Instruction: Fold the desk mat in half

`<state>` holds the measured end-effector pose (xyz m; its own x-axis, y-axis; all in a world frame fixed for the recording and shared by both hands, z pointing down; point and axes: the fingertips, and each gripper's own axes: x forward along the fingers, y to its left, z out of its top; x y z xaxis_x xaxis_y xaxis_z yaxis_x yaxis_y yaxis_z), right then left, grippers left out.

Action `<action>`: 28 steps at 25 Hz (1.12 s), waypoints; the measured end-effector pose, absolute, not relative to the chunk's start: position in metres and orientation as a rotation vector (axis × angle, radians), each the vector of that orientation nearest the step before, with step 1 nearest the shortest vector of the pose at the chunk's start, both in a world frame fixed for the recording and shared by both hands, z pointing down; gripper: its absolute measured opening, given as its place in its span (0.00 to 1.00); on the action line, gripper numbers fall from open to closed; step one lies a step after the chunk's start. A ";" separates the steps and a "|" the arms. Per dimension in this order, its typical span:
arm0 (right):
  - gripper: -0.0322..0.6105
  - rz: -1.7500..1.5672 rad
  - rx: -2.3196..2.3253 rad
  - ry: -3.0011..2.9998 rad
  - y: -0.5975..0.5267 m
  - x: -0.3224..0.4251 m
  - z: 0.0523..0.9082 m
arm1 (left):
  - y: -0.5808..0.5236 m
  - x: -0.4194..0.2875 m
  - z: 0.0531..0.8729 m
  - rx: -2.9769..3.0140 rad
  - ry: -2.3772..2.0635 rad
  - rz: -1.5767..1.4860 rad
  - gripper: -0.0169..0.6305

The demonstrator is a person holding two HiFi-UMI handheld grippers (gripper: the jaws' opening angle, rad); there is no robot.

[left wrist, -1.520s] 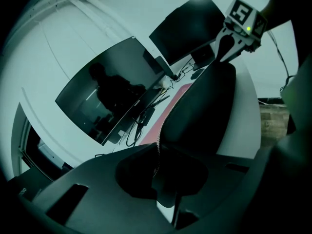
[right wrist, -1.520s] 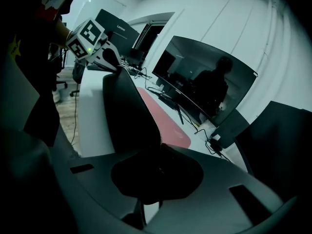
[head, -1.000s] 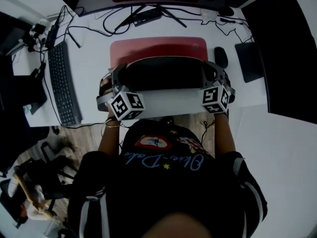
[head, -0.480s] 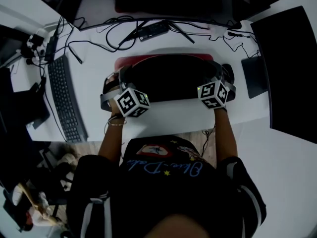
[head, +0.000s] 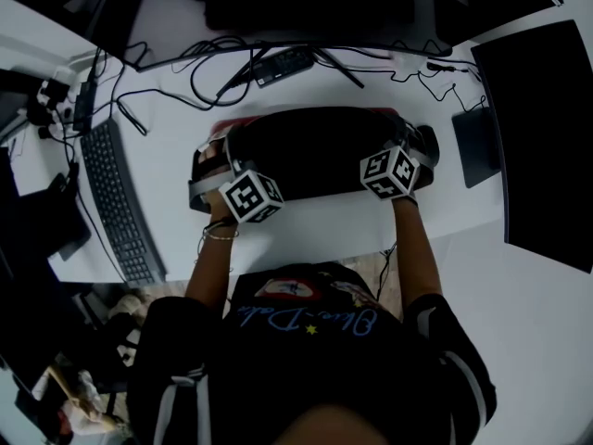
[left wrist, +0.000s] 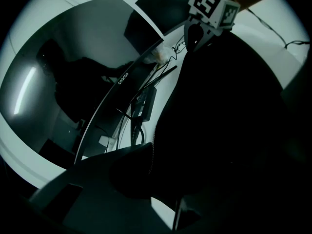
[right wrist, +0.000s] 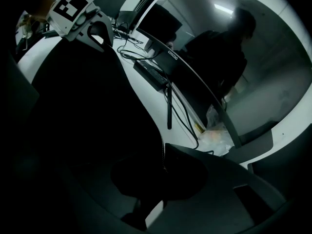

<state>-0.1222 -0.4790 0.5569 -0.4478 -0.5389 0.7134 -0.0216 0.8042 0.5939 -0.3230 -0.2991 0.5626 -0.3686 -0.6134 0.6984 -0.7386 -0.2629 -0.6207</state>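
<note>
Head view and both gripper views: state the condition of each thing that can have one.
desk mat: folded over, black underside up, red face showing only at its left end.
left gripper: jaws have just been opening, mat edge between them.
right gripper: jaws shut on the mat edge.
monitor: screen dark.

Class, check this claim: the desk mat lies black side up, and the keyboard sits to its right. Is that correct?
No. The head view shows the keyboard to the left of the desk mat; the mat does lie black side up.
</note>
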 end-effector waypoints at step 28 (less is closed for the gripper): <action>0.38 -0.312 0.457 -2.409 -0.415 0.003 0.484 | -0.265 -0.164 0.499 1.843 -1.941 1.186 0.29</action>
